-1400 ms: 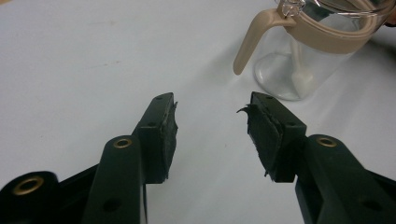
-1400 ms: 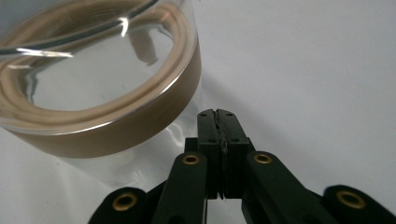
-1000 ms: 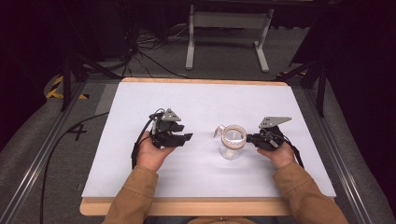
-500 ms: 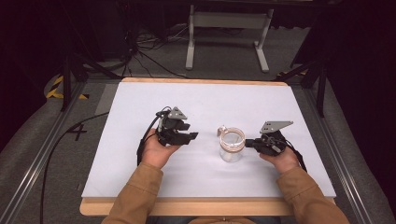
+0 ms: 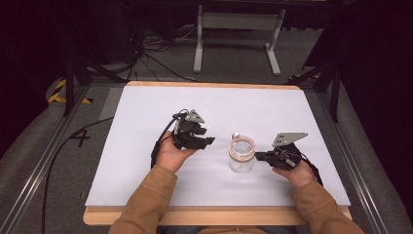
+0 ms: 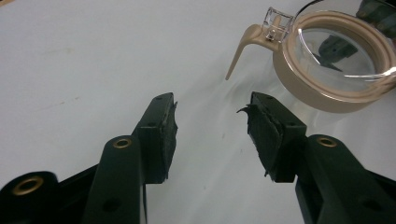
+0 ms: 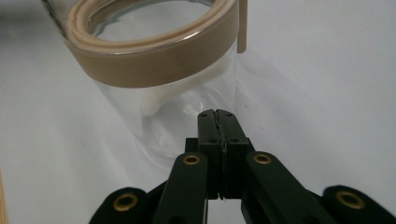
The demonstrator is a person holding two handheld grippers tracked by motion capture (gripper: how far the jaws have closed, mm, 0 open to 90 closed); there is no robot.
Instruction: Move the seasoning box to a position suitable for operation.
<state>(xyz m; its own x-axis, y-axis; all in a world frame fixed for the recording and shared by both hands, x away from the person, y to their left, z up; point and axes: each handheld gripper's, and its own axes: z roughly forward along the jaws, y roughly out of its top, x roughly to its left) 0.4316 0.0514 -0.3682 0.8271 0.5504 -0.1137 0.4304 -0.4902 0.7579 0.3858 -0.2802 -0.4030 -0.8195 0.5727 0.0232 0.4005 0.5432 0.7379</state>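
Two grippers converging on glass jar (image 5: 241,156): left gripper (image 5: 200,141), fingers wide apart and empty, crept closer from 9 o'clock; right gripper (image 5: 260,156), fingers pressed together and empty, now against jar wall at 3 o'clock. Likely bracing before grasp.

Jar (image 7: 154,70) top cut off by right gripper view's edge.

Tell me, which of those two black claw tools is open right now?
The left gripper: its jaws stand apart with bare table between them. The right gripper has its jaws pressed together, pointing at the clear jar.
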